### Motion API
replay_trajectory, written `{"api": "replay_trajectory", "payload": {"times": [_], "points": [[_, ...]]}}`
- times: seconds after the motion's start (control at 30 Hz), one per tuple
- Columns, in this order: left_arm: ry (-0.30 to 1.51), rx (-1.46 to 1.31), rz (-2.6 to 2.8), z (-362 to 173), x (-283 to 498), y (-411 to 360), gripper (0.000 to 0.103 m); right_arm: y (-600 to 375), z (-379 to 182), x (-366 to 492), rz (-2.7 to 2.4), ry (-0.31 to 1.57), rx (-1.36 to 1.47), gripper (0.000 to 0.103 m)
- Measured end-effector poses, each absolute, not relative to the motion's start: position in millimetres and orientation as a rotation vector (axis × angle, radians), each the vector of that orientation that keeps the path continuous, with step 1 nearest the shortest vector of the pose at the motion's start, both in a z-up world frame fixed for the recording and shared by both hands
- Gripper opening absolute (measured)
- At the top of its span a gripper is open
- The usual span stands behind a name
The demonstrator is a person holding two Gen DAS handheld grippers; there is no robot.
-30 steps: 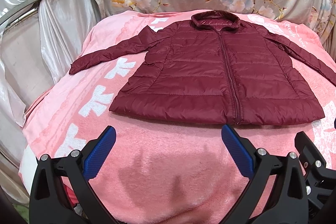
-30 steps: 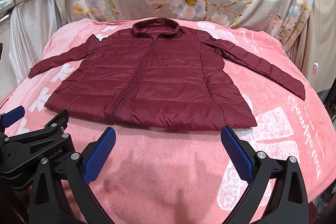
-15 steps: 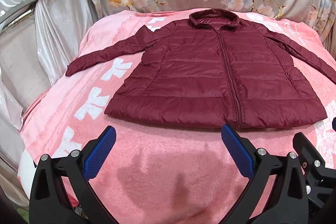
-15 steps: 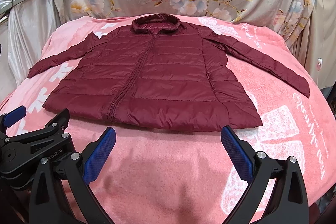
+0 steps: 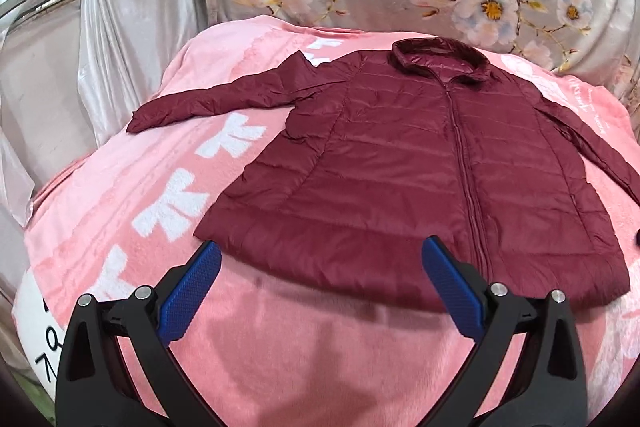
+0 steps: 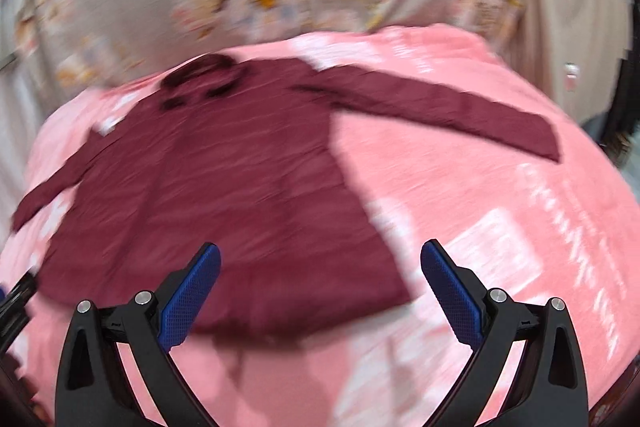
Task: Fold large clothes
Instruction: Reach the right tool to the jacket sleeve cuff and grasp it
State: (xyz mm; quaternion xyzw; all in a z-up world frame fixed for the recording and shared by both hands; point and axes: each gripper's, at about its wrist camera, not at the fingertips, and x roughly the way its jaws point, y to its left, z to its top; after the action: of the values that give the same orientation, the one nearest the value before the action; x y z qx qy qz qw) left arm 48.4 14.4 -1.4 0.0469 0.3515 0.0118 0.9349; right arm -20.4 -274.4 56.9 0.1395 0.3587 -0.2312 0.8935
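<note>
On the pink blanket [image 5: 120,211] the maroon jacket [image 5: 420,187] lies flat, zipped, both sleeves spread out, unfolded. Left gripper [image 5: 320,283] hangs spread wide, empty, near the hem's left corner, likely lining up a grab. Right gripper [image 6: 320,283] also wide, empty, near the hem's right side; view blurred.
</note>
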Motion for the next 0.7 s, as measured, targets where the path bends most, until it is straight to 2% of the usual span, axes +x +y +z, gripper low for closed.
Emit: {"api": "replay_trajectory", "payload": {"times": [0.13, 0.37, 0.7], "points": [[0.746, 0.159, 0.027, -4, 68, 2, 0.098, -346, 52, -11, -0.616, 0.708, 0.325, 0.098], [0.792, 0.199, 0.074, -15, 106, -16, 0.098, -480, 17, 0, -0.781, 0.699, 0.559, 0.098], [0.86, 0.239, 0.063, -33, 150, -37, 0.098, -583, -22, 1, -0.909, 0.682, 0.756, 0.096]]}}
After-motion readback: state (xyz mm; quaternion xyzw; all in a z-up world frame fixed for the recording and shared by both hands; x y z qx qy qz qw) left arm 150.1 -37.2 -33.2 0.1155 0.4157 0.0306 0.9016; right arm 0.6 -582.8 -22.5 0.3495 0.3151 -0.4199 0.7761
